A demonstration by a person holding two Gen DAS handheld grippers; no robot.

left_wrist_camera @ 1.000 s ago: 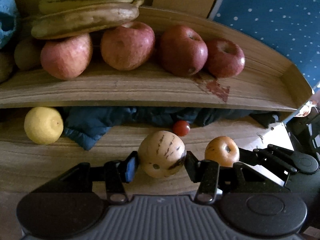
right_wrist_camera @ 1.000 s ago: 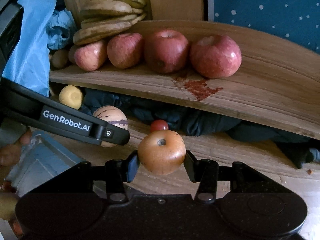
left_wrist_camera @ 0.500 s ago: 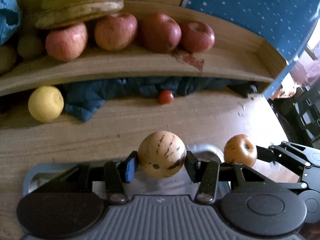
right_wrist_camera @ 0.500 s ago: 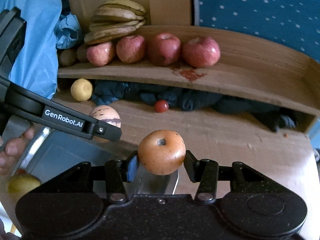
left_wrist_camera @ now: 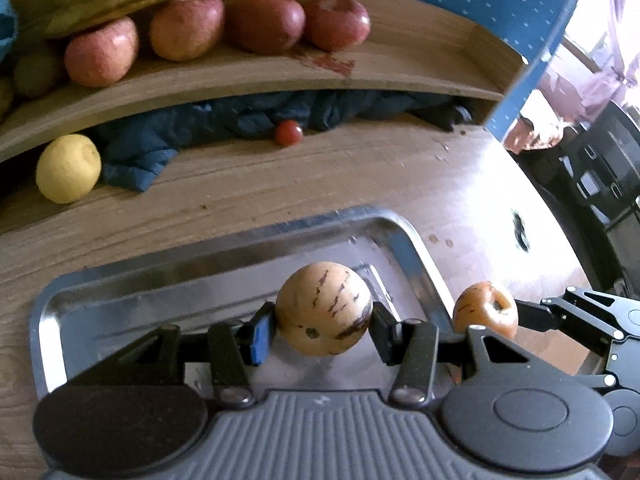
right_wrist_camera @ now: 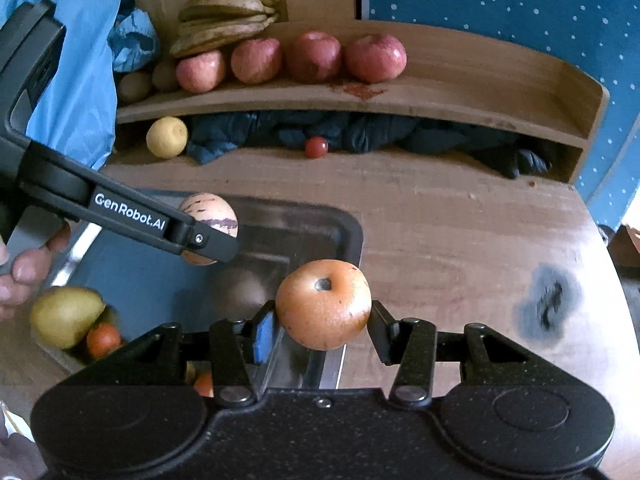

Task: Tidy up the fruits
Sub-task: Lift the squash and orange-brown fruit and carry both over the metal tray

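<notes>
The left gripper [left_wrist_camera: 324,326] clamped a pale striped round melon [left_wrist_camera: 324,308] and the right gripper [right_wrist_camera: 323,326] an orange round persimmon [right_wrist_camera: 323,304], both above the steel tray [left_wrist_camera: 224,248] at frame centre. A green pear [right_wrist_camera: 66,316] lay inside already; the yellow lemon [right_wrist_camera: 167,137] at upper left remained.

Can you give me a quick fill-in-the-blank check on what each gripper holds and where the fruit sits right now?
1. The left gripper is shut on a pale fruit marked with dark ____.
2. The right gripper holds an orange fruit above the near corner of the metal ____.
3. On the wooden shelf, the red apples number ____.
4. The small red tomato lies on the table beside the dark blue ____.

Missing words: streaks; tray; four; cloth
</notes>
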